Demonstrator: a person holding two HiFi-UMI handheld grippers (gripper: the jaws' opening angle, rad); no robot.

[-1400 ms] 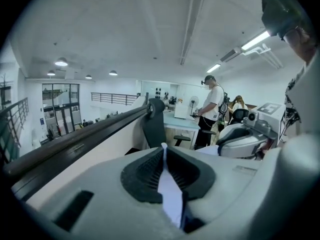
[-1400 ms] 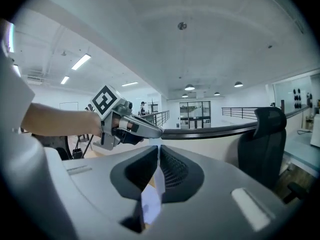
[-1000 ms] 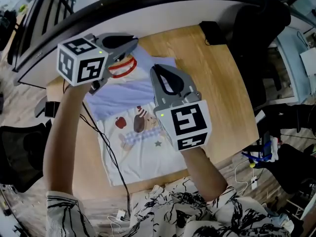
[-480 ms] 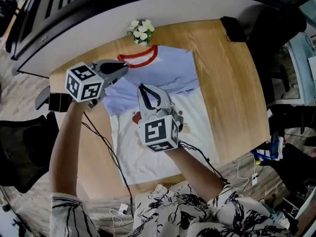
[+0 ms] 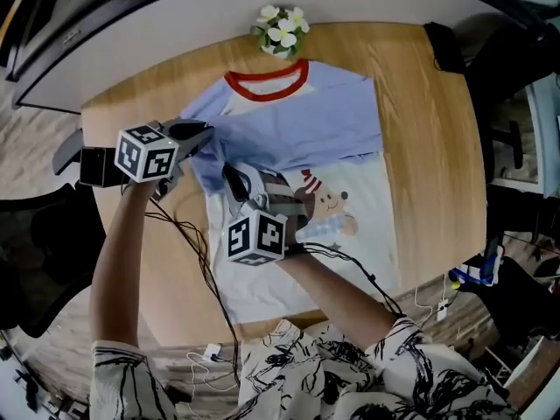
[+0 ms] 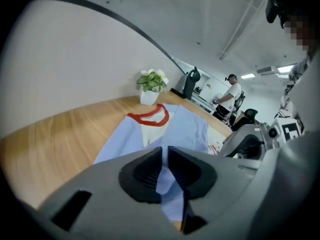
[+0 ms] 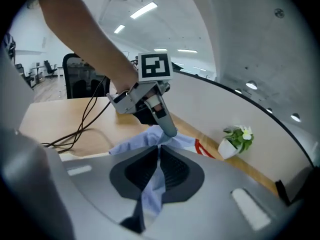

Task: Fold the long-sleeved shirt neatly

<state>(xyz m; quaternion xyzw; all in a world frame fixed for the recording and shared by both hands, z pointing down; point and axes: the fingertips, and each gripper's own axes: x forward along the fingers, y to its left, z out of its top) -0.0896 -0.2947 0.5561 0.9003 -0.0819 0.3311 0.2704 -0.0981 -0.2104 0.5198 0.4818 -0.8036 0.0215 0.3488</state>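
Note:
The shirt (image 5: 302, 125) lies flat on the wooden table (image 5: 420, 121), with a red collar (image 5: 267, 81), light blue top and sleeves, and a white printed body (image 5: 341, 234). My left gripper (image 5: 199, 135) is low over the shirt's left edge, shut on a fold of blue sleeve fabric (image 6: 162, 181); its jaws have just been opening slightly, with the cloth still between them. My right gripper (image 5: 233, 176) sits just beside it, shut on blue fabric (image 7: 152, 194) that trails out between its pads. In the right gripper view the left gripper (image 7: 167, 126) pinches the same bunched cloth.
A small potted plant (image 5: 280, 29) stands at the table's far edge beyond the collar. Black cables (image 5: 197, 269) run across the table's left side toward the person. A dark object (image 5: 446, 40) sits at the far right corner. An office chair (image 5: 35, 261) stands at left.
Both grippers have sunk toward the table and come down onto the shirt's left side, still holding the blue fabric. The head view has swung, showing the whole shirt and the plant.

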